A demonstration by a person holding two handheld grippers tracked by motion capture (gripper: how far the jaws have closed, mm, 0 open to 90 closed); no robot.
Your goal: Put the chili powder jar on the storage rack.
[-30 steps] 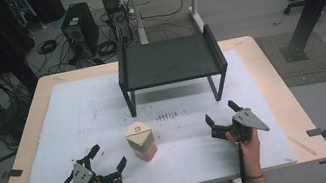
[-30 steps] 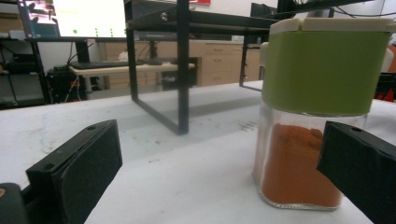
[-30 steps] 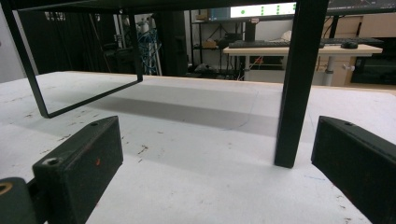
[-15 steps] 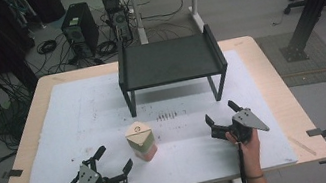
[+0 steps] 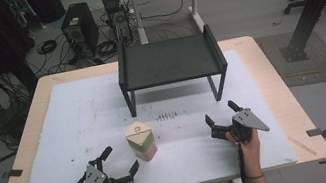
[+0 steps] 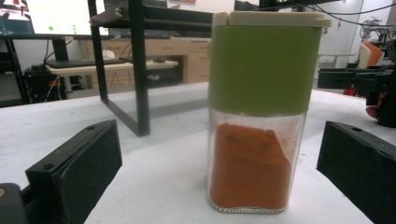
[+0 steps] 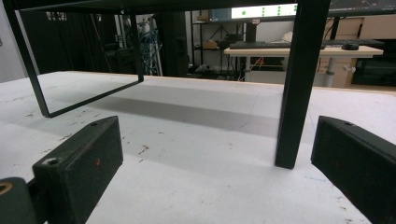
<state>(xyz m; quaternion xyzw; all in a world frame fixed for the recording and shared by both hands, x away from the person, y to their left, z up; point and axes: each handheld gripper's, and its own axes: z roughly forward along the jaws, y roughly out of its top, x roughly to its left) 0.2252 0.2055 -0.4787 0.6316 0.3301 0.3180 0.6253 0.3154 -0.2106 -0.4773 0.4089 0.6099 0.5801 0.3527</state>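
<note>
Spice jar point(image 5: 140, 141), green band, orange powder, upright on white mat point(image 5: 58, 140), front of black shelf point(image 5: 169, 62). Left gripper point(image 5: 122, 165) just beside jar, jaws wide apart, empty. Right gripper point(image 5: 220, 118) well apart, spread wide, empty.

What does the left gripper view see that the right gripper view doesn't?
The left gripper view alone shows the spice jar, upright on the table between its open jaws, with orange powder, a green band and a cream lid. The right gripper also shows far off at its edge.

The right gripper view alone looks under the black rack, one leg close ahead, with a keyboard on a desk behind.

Both show open black jaws, the white table and the rack.
</note>
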